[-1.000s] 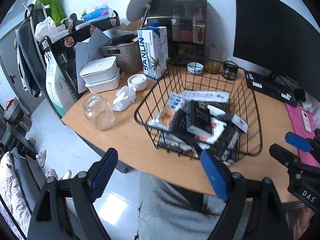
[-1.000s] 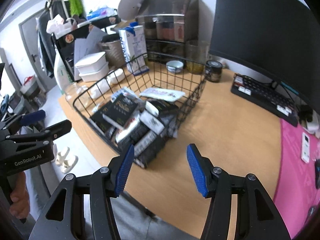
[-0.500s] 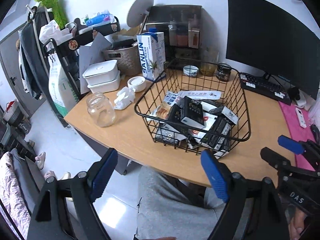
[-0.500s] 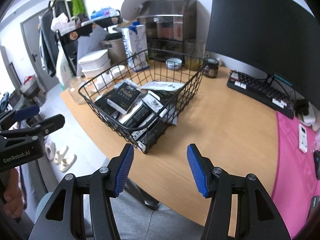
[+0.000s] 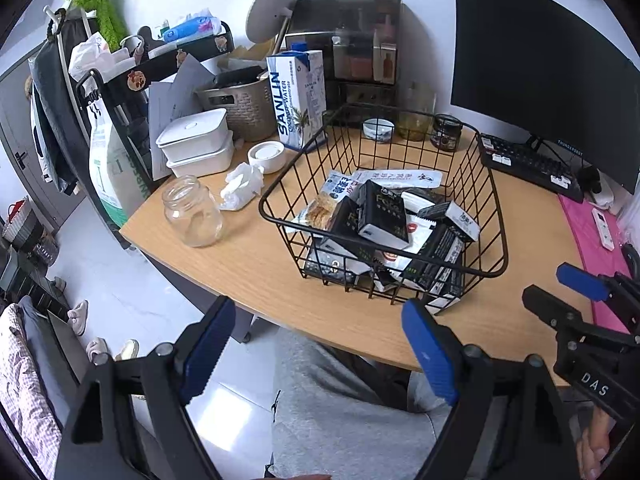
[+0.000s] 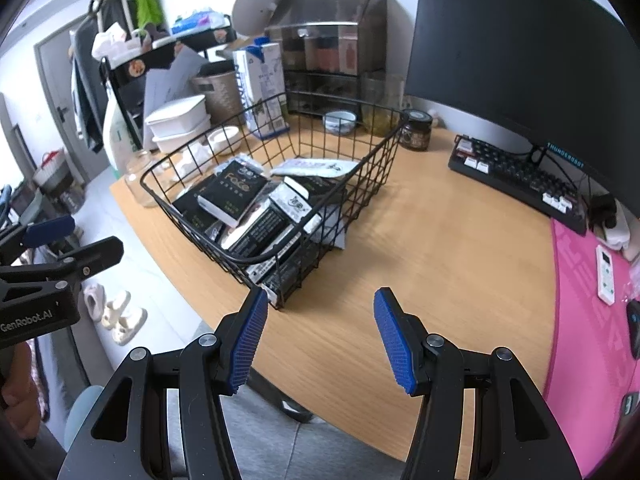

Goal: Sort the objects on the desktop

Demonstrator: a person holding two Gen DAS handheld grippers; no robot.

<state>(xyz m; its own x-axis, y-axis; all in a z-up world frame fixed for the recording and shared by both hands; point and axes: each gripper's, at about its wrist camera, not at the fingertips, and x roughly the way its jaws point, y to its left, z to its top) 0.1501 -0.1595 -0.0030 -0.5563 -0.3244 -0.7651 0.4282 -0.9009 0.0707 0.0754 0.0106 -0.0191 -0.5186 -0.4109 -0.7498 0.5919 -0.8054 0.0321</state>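
A black wire basket (image 5: 486,184) (image 6: 372,160) stands on the wooden desk (image 5: 248,276) (image 6: 440,248), filled with several black and white packets and boxes (image 5: 384,216) (image 6: 236,196). My left gripper (image 5: 316,352) hangs open in front of the desk's near edge, over a person's grey trousers, with nothing between its blue pads. My right gripper (image 6: 318,342) is open too, above the desk's front edge just right of the basket's near corner, and holds nothing. Each gripper shows at the side of the other's view.
Left of the basket stand an empty glass jar (image 5: 192,212), crumpled tissue (image 5: 242,184), a white round dish (image 5: 266,156), stacked white boxes (image 5: 196,146) and a coconut water carton (image 5: 298,98). A monitor (image 6: 520,56), keyboard (image 6: 516,180), pink mat (image 6: 588,300) and remote (image 6: 606,276) lie right.
Both grippers have drawn back from the basket toward the desk's front edge, so the basket looks smaller and farther. Their jaws stayed open and nothing was picked up.
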